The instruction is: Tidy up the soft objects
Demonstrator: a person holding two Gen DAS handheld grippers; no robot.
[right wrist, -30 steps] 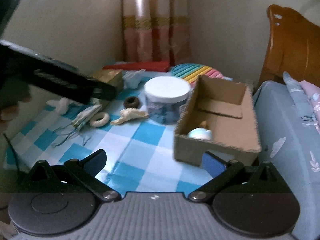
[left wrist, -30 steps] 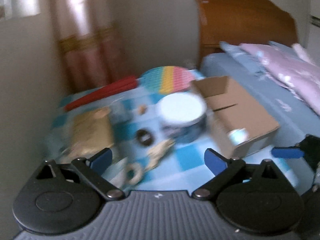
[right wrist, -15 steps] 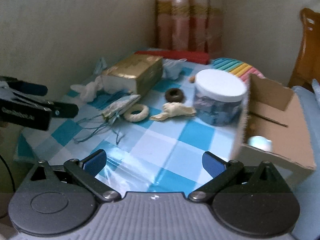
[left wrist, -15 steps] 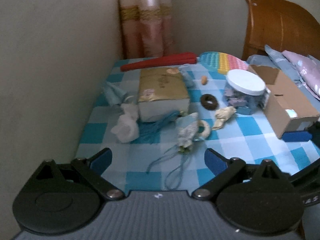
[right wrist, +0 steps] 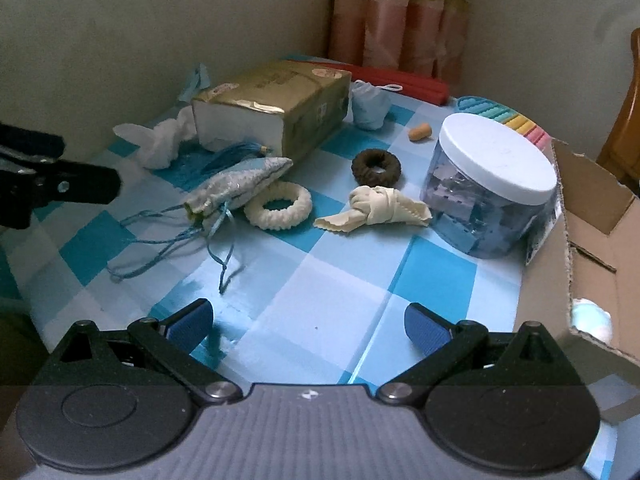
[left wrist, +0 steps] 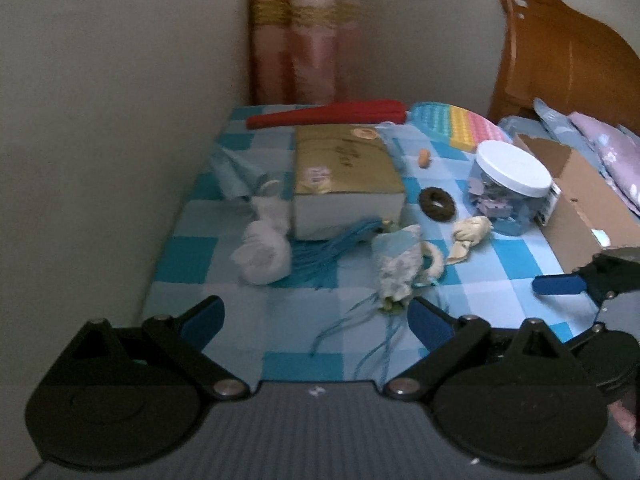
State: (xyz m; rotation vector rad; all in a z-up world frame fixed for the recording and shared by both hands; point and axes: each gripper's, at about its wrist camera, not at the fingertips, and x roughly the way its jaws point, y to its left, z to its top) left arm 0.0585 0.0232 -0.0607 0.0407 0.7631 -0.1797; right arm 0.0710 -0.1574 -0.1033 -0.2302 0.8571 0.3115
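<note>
Blue-and-white checked cloth covers the surface (right wrist: 328,280), which sits in a room corner beside a bed with a wooden headboard (left wrist: 560,64).

Both tools hover low over its near edge, each with its blue-padded fingers spread wide and nothing between them: the left tool (left wrist: 316,320) on the wall side, the right tool (right wrist: 308,324) nearer the bed.

Just ahead of the left tool lies a pale blue embroidered drawstring pouch (right wrist: 240,184), its thin blue cords trailing toward the near edge. A cream knitted ring (right wrist: 279,206) touches the pouch on its right. Beside that lie a knotted cream cloth strip (right wrist: 376,206) and, farther back, a dark brown knitted ring (right wrist: 376,166). A crumpled white cloth (left wrist: 264,248) rests against the left side of a gold-topped rectangular box (left wrist: 344,176).

To the right, a clear plastic jar with a white lid (right wrist: 492,184) stands just beside an open brown cardboard box (right wrist: 592,216), which holds a pale blue round thing (right wrist: 592,320) at its near end. Near the back are a small orange piece (right wrist: 420,133), a red fabric roll (left wrist: 328,117) and a rainbow bubble mat (left wrist: 460,126).
</note>
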